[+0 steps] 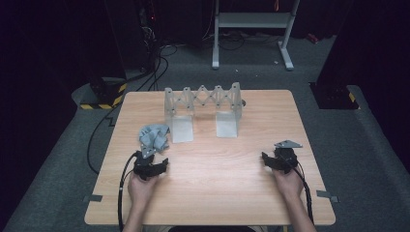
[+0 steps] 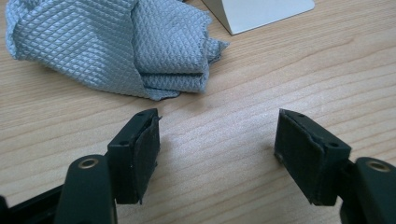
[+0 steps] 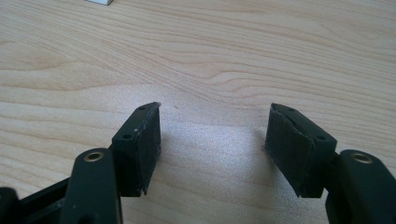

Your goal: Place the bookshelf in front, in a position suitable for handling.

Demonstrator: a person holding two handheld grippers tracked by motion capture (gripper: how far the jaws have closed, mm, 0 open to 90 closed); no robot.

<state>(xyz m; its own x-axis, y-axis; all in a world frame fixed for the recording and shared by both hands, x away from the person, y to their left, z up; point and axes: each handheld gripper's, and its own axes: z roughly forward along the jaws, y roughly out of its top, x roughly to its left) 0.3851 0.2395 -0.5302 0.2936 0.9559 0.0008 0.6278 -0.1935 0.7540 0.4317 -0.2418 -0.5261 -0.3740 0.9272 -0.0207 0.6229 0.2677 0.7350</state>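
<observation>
Looking at the high view, both grippers sit low near the bottom of the frame, resting on or just over the wooden table [image 1: 212, 159], with nothing between either pair of jaws. The left gripper [image 1: 153, 168] has its jaws spread wide and empty; in its own view the grey cloth [image 2: 116, 46] lies crumpled in the upper left of the frame, just ahead of the left pad, not touching it. My guess is that's the reason the hand is parked there: the cloth is the nearest thing and the jaws are already wide enough to go around a fold.

The right gripper [image 1: 275, 162] is also open and empty, way over at the lower right of the high view, well apart from the cloth, and bare wood lies under its jaws in its own view.

Behind the cloth, centre top of the table, stands a pale folding rack [image 1: 203, 108] on two flat feet. Probably where the cloth is meant to hang, but that's only a guess.
</observation>
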